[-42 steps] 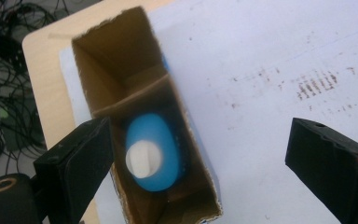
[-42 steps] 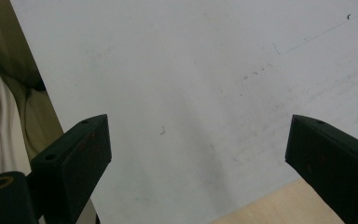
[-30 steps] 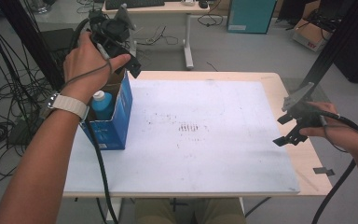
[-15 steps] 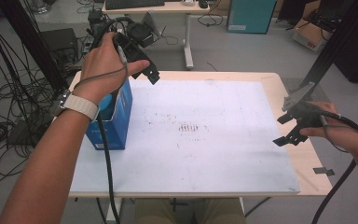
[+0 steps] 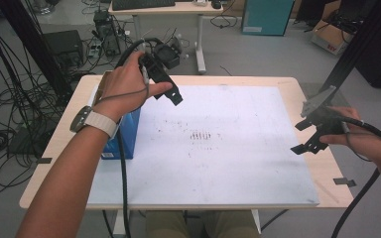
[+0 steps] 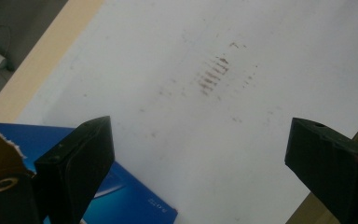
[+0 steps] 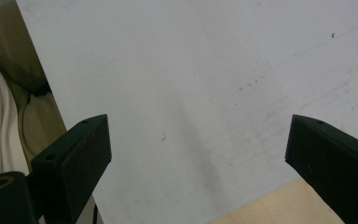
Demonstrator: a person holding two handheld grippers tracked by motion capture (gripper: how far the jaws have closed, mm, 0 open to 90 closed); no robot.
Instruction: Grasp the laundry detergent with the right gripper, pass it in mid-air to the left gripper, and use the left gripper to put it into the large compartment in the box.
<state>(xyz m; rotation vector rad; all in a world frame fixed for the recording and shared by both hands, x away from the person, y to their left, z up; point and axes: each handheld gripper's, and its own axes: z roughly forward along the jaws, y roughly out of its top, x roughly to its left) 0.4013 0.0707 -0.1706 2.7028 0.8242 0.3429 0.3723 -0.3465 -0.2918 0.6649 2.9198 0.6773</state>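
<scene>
At the left edge of the bench [image 5: 54,148] stands an upright blue box [image 5: 124,136], largely covered by the person's left forearm, so what it holds cannot be told. The left hand [image 5: 124,89] hovers above the box's top, its left tongs [image 5: 171,94] tilted down toward the white mat [image 5: 218,163], jaws wide and empty. The mat's scuffed middle lies open. Near the right edge the right tongs [image 5: 310,134] hover low, jaws wide apart, holding nothing.

Even, soft light; slight blur
</scene>
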